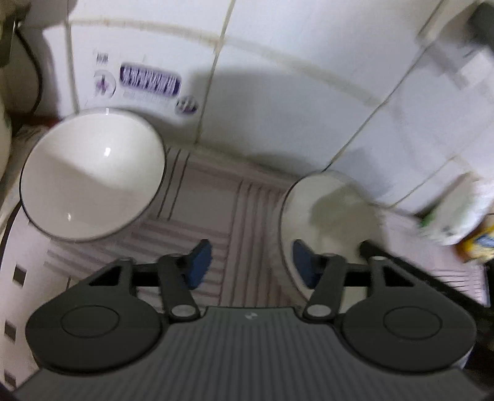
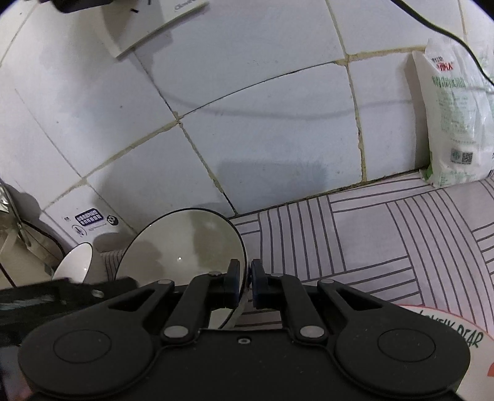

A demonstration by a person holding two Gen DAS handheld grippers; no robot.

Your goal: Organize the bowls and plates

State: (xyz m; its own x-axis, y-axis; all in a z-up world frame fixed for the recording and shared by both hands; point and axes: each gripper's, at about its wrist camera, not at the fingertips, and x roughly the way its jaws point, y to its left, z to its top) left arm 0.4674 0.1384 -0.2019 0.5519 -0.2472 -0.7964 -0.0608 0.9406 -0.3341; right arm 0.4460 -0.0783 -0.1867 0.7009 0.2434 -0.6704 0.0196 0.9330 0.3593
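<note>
In the right wrist view, the right gripper (image 2: 244, 283) sits at the lower centre of the frame with its 2 blue-padded jaws closed on the rim of a white plate (image 2: 182, 243) with a thin dark edge. The plate stands tilted, its face turned toward the camera, and fills the lower left-centre of the frame above the striped countertop (image 2: 370, 228). Behind the plate at the lower left, a white bowl (image 2: 75, 260) shows only in part. A white bag (image 2: 457, 123) with green print leans against the tiled wall (image 2: 247, 108) at the right edge, and a dark cable (image 2: 441, 29) runs down toward it from the top. At the lower right corner lies the rim of a white dish with lettering (image 2: 457, 336).

In the left wrist view, which is blurred, the left gripper (image 1: 251, 262) is at the lower centre, jaws wide apart and holding nothing. The same white bowl (image 1: 92, 175) fills the middle left of the frame, tilted with its hollow toward the camera. The plate (image 1: 330, 216) stands on the right, just behind the right-hand pad (image 1: 304, 265); whether the 2 touch cannot be told. A purple sticker (image 1: 149, 81) marks the wall at the upper left.
</note>
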